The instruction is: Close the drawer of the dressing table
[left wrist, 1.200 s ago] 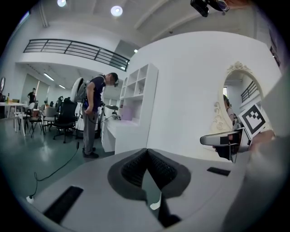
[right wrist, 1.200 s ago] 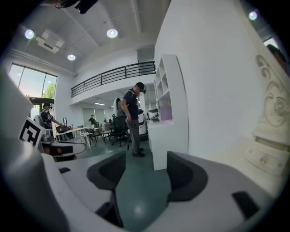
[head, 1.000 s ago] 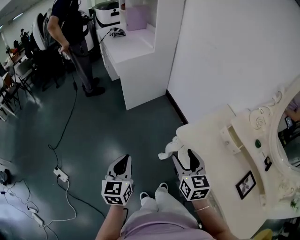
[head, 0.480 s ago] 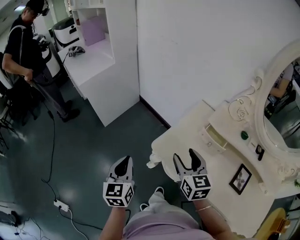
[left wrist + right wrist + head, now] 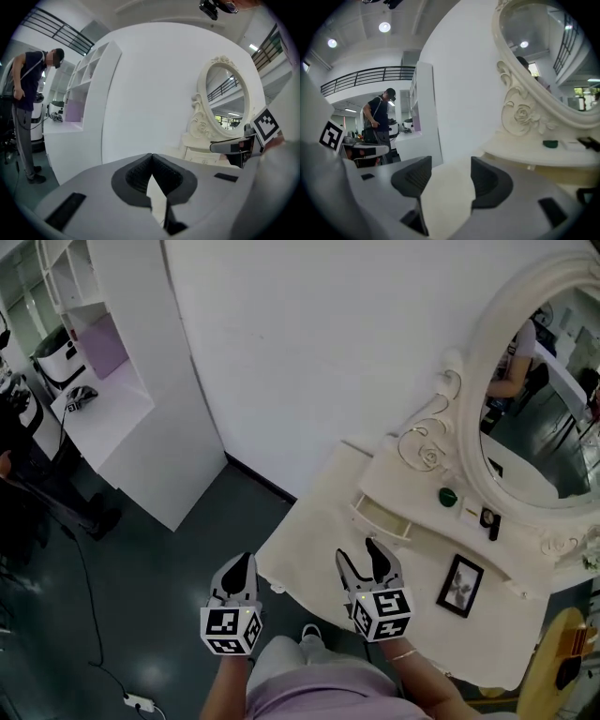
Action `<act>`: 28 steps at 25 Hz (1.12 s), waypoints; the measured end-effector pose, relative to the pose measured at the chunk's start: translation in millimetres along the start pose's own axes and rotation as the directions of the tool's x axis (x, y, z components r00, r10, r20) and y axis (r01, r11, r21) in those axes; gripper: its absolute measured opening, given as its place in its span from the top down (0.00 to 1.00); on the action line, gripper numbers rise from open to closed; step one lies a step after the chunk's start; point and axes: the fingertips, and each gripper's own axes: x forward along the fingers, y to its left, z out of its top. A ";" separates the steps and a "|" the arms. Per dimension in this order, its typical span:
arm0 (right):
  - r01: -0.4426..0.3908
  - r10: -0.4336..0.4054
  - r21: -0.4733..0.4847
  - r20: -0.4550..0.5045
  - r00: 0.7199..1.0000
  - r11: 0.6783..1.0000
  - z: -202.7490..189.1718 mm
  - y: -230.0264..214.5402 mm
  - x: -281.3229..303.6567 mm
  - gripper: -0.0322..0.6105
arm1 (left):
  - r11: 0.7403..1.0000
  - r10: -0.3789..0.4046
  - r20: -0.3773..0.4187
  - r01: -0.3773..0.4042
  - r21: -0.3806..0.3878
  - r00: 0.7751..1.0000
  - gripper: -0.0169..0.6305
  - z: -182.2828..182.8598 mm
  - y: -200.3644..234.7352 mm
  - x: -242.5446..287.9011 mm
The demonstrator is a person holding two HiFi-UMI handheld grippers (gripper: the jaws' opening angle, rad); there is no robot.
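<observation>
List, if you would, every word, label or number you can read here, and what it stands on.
No readable words or numbers anywhere.
Left tool and right tool (its jaws have just been closing a little, with nothing between them): square black-and-white markers only, no words.
Picture frame on the dressing table: too small to read.

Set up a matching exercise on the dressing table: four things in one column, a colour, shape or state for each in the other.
Things:
1 drawer
2 mirror
3 picture frame
4 round item

Colour, shape or state:
a black
b pulled out
c green
d oval

Pairs: 1-b, 2-d, 3-a, 4-c
</observation>
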 end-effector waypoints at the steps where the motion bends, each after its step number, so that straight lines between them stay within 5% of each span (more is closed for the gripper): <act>1: 0.023 -0.023 0.009 0.002 1.000 1.000 -0.2 -7.4 -1.0 0.56 | 1.000 -0.024 -0.004 0.024 0.007 1.000 0.97 2.1 -6.3 9.3; 11: 0.250 -0.249 0.097 -0.020 0.968 0.963 -8.8 -60.4 -3.0 0.57 | 0.958 -0.277 -0.070 0.281 0.062 0.958 0.97 10.3 -53.0 96.2; 18: 0.420 -0.416 0.162 -0.063 0.907 0.893 -16.1 -76.3 3.5 0.57 | 0.875 -0.464 -0.141 0.477 0.080 0.875 0.97 10.5 -74.5 143.2; 28: 0.582 -0.572 0.200 -0.110 0.813 0.788 -26.3 -82.2 -2.0 0.58 | 0.750 -0.631 -0.203 0.656 0.090 0.749 0.97 7.7 -107.1 180.5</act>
